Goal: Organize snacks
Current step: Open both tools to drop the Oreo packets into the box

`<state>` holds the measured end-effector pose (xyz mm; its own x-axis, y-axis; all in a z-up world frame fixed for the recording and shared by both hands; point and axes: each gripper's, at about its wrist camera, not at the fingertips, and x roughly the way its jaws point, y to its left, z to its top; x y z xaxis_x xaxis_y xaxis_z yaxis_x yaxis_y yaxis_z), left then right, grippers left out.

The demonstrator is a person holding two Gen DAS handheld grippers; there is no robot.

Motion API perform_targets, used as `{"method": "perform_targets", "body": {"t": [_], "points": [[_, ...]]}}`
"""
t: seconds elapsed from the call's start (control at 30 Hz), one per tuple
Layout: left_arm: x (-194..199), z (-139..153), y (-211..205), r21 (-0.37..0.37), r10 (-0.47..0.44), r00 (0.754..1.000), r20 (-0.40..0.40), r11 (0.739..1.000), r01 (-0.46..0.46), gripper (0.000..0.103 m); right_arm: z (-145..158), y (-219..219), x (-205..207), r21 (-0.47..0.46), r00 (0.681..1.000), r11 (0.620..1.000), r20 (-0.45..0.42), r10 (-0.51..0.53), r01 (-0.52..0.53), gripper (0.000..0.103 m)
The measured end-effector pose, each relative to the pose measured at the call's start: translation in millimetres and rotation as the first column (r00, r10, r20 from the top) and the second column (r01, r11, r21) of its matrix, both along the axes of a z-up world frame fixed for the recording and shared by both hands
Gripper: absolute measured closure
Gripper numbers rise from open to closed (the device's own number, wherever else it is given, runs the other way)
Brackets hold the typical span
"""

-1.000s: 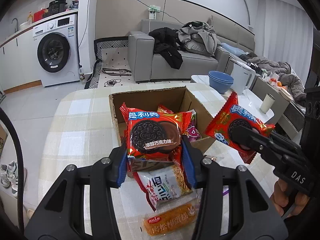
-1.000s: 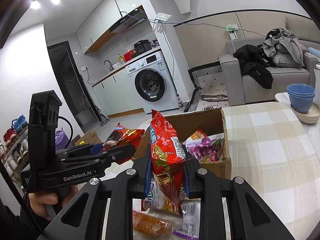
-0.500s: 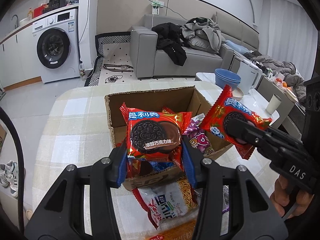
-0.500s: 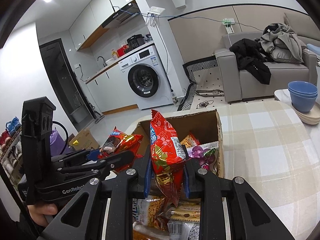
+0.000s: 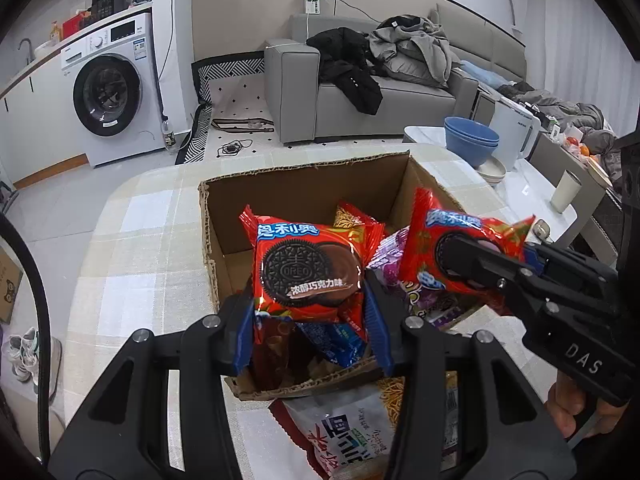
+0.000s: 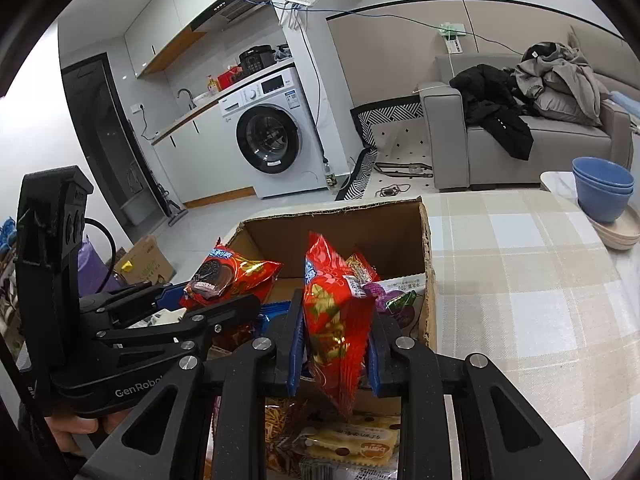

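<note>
The open cardboard box (image 5: 304,188) on the checked tablecloth (image 5: 132,264) holds a yellow-and-red noodle packet (image 5: 352,218), a purple candy bag (image 5: 416,296) and a blue packet (image 5: 332,340), most of each hidden under the two held packs. The left gripper (image 5: 308,328) is clenched on a red Oreo pack (image 5: 308,268), face toward the camera, upright over the box's near half. The right gripper (image 6: 332,356) is clamped on a second Oreo pack (image 6: 336,312), seen edge-on, long axis upright, over the box's near wall. Before the box lie a white noodle bag (image 5: 344,432) and a yellow biscuit packet (image 6: 352,444), both cut off by the fingers.
</note>
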<state>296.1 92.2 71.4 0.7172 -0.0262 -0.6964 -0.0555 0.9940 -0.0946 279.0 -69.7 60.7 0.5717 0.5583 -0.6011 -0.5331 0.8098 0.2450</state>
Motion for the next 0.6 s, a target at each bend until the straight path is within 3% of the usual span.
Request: {"method": "perform_targets", "body": {"t": [0.37,0.43,0.5,0.53,0.57,0.6], "points": [[14,-13,-7,-0.008,-0.002,0.999,-0.036,1.0,0.002,0.058,5,-1,-2,0.003,1.0,1.0,0.018,0.016,-0.017,0.076],[14,-13,-10,-0.006,-0.006,0.999,-0.038,1.0,0.006,0.049,9,-2,-6,-0.003,0.999,1.0,0.032,0.011,-0.011,0.07],[11,-11,-14,-0.004,-0.009,0.999,-0.035,1.0,0.009,0.034,12,-9,-9,-0.003,0.999,1.0,0.035,0.005,-0.005,0.049],[8,-10,-15,-0.005,-0.01,1.0,-0.03,1.0,0.01,0.026,13,-12,-10,-0.001,1.0,1.0,0.031,0.005,-0.005,0.043],[6,-8,-16,-0.01,-0.013,1.0,-0.025,1.0,0.012,0.023,12,-16,-12,0.0,1.0,1.0,0.023,0.005,-0.005,0.028],[3,-7,-17,-0.017,-0.016,1.0,-0.02,1.0,0.015,0.023,12,-20,-15,-0.005,1.0,1.0,0.012,0.005,-0.005,0.02]]}}
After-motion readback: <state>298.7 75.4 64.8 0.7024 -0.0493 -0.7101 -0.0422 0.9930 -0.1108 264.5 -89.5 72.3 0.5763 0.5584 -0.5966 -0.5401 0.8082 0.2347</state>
